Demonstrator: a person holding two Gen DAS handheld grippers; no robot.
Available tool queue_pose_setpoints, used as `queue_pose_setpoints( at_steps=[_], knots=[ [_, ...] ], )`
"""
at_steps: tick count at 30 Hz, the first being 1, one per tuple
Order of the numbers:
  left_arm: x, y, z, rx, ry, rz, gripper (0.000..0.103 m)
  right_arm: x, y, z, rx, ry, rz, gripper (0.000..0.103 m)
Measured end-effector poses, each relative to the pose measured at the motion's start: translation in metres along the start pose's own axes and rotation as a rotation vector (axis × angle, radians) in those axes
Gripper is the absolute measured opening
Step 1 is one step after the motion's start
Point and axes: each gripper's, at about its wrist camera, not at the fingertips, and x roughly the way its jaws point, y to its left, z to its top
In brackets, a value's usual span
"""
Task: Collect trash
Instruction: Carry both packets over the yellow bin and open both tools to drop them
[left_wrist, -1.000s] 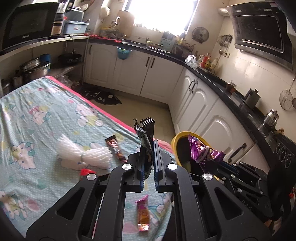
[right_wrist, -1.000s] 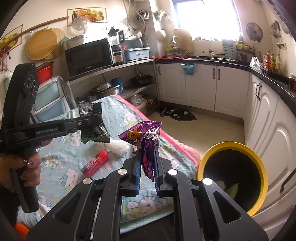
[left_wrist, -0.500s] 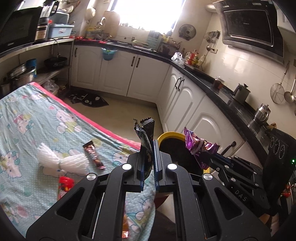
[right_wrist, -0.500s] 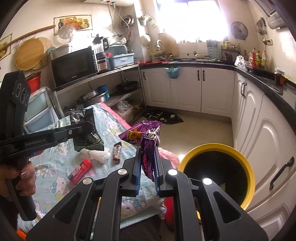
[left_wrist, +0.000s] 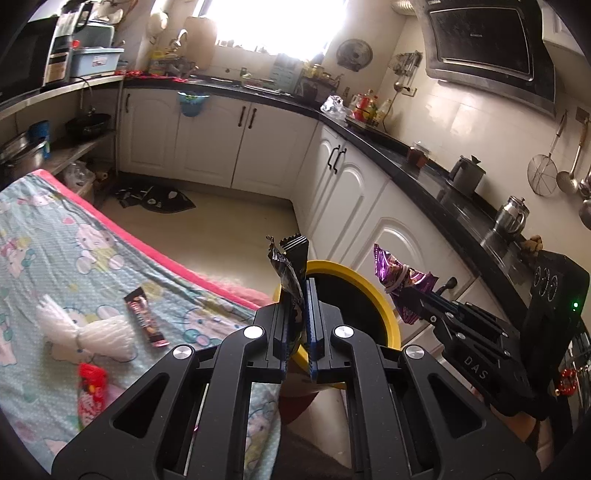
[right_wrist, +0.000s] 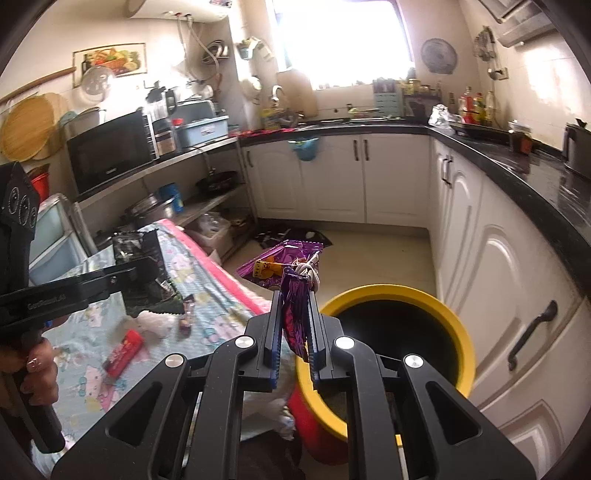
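The left gripper (left_wrist: 298, 295) is clenching a black wrapper (left_wrist: 286, 264), holding it upright at the near rim of the yellow bin (left_wrist: 384, 314). The right gripper (right_wrist: 294, 314) is gripping a purple wrapper (right_wrist: 291, 284) just beside the bin's mouth. On the patterned bed (left_wrist: 48, 236) are lying a dark bar wrapper (left_wrist: 144, 317), a red packet (left_wrist: 90, 391) and white plastic (left_wrist: 85, 332).

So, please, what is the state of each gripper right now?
Left gripper: shut on the black wrapper.
Right gripper: shut on the purple wrapper.
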Motion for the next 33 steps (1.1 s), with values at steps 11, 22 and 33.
queue_pose_setpoints(
  at_steps=[11, 22, 33],
  knots=[
    [0.031, -0.022, 0.001, 0.029, 0.035, -0.034, 0.004, 0.007, -0.036, -0.009, 0.038, 0.01, -0.116, 0.012],
    [0.067, -0.039, 0.0, 0.033, 0.087, -0.067, 0.004, 0.021, -0.066, -0.024, 0.102, 0.053, -0.155, 0.012],
    [0.106, -0.051, -0.004, 0.066, 0.154, -0.067, 0.004, 0.04, -0.087, -0.041, 0.147, 0.114, -0.172, 0.012]
  ],
)
